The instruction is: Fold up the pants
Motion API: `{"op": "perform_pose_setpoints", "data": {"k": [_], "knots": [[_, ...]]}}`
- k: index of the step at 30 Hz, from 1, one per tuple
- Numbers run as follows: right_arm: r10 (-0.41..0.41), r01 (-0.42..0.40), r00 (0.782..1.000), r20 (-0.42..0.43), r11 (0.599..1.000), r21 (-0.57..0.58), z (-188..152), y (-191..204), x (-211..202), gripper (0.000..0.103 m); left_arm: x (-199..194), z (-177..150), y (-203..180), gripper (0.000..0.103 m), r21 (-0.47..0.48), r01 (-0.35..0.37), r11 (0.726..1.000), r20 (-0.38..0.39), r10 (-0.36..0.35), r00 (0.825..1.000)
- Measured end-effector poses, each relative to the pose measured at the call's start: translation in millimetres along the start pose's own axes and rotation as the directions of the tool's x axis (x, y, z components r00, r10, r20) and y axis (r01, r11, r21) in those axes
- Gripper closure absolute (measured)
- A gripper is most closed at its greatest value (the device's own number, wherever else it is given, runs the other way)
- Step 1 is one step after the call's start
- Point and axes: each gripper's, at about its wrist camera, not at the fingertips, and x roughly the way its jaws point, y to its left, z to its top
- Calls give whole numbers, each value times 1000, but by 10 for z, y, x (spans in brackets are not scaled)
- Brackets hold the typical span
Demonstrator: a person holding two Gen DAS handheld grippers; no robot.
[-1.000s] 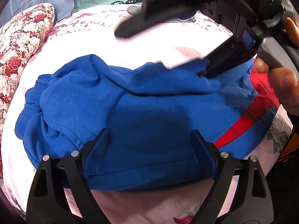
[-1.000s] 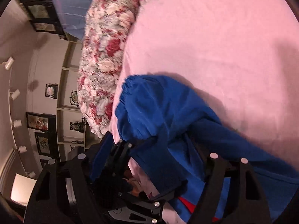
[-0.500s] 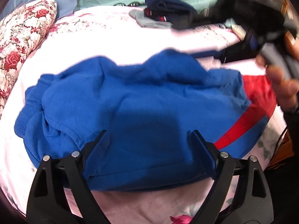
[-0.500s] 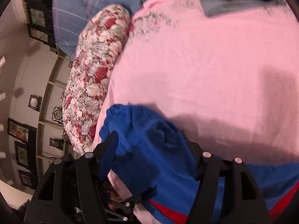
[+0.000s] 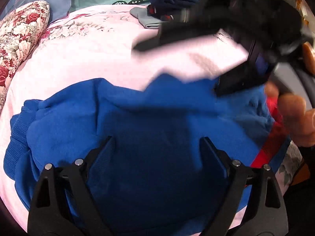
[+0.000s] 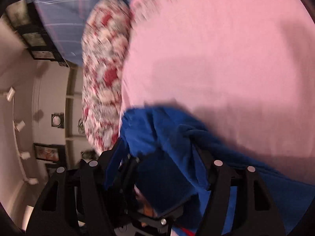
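left tongs (image 5: 157, 143): jaws spread wide, resting low over the blue pants (image 5: 149, 137), cloth lying between the fingers but nothing pinched. right tongs (image 6: 161, 147): jaws also stand wide, a raised fold of the pants bunched between them; we cannot tell if the fabric is actually gripped, since the view is blurred. in the left view the right tongs appear as a dark smear over the far edge of the pants, with the right hand (image 5: 295, 118) behind them.

the pants lie in a loose, part-folded heap on the pink bedsheet (image 5: 88, 59), cuffs at the left, a red stripe (image 5: 265, 153) showing at the right edge.

step in hand, as we judge it: mid-fold, the right side working the far edge over the heap while the left steadies the near part. the next move calls for a firm pinch on that far edge, then carrying it across evenly so the layers do not bunch.

outward: a floral pillow (image 5: 21, 33) at the left of the bed, a dark folded garment (image 5: 171, 0) and a grey cloth (image 5: 145, 17) at the far side. the right view shows a wall with framed pictures (image 6: 47, 153).
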Motion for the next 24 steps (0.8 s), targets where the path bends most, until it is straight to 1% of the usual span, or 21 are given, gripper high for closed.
{"op": "perform_pose_setpoints", "data": {"k": [1, 2, 4, 5, 6, 9, 10, 11, 13, 14, 15, 16, 17, 18, 19, 20, 21, 22, 24], "knots": [[-18, 21, 998, 62, 999, -46, 9, 70, -86, 36, 5, 6, -24, 12, 11, -10, 1000, -3, 10, 1000], [-15, 21, 994, 104, 998, -58, 21, 93, -161, 36, 12, 11, -39, 12, 17, -15, 1000, -7, 15, 1000], [-53, 64, 985, 164, 996, -65, 44, 96, -258, 36, 29, 18, -44, 11, 20, -16, 1000, -14, 16, 1000], [-85, 104, 974, 208, 991, -83, 47, 102, -332, 36, 28, 18, -46, 11, 20, -16, 1000, -13, 16, 1000], [-101, 124, 969, 227, 988, -89, 68, 94, -368, 36, 27, 18, -48, 11, 21, -16, 1000, -12, 16, 1000], [-133, 146, 966, 224, 988, -45, 120, -38, -445, 36, 26, 14, -41, 11, 18, -15, 1000, -10, 15, 1000], [-129, 142, 966, 223, 989, -45, 122, -45, -462, 36, 25, 17, -42, 11, 17, -14, 1000, -9, 14, 1000], [-110, 124, 969, 220, 991, -51, 109, -30, -493, 36, 22, 14, -40, 11, 17, -12, 1000, -9, 13, 1000], [-45, 64, 980, 194, 993, -96, 56, 118, -511, 36, 32, 24, -26, 11, 18, -14, 1000, -9, 14, 1000], [-18, 39, 984, 177, 992, -119, 30, 210, -474, 36, 31, 21, -32, 11, 20, -16, 1000, -10, 17, 1000], [4, 17, 990, 143, 990, -143, 1, 295, -409, 36, 33, 24, -28, 11, 21, -18, 1000, -11, 18, 1000], [-24, 42, 993, 119, 987, -154, -13, 360, -312, 36, 33, 23, -21, 11, 28, -18, 999, -12, 18, 1000], [-111, 127, 989, 102, 979, -157, -13, 347, -195, 36, 29, 18, -18, 11, 28, -18, 999, -13, 18, 1000], [-163, 175, 982, 90, 975, -134, -1, 279, -100, 36, 21, 9, -21, 11, 28, -19, 999, -15, 20, 1000], [-220, 225, 974, 63, 971, -86, 58, 110, 25, 38, 10, -10, -24, 11, 39, -25, 999, -19, 26, 999], [-266, 271, 962, 68, 959, -85, 111, 13, 88, 51, 5, -24, -21, 11, 45, -30, 999, -20, 31, 999], [-283, 291, 955, 87, 952, -93, 166, -81, 111, 54, -3, -67, 2, 11, 47, -39, 998, -25, 40, 999], [-268, 276, 959, 96, 957, -86, 203, -137, 103, 56, -26, -115, 37, 11, 46, -40, 998, -21, 41, 999], [-249, 258, 963, 102, 963, -83, 216, -144, 70, 56, -144, -189, 103, 11, 29, -31, 999, -4, 31, 999]]}}
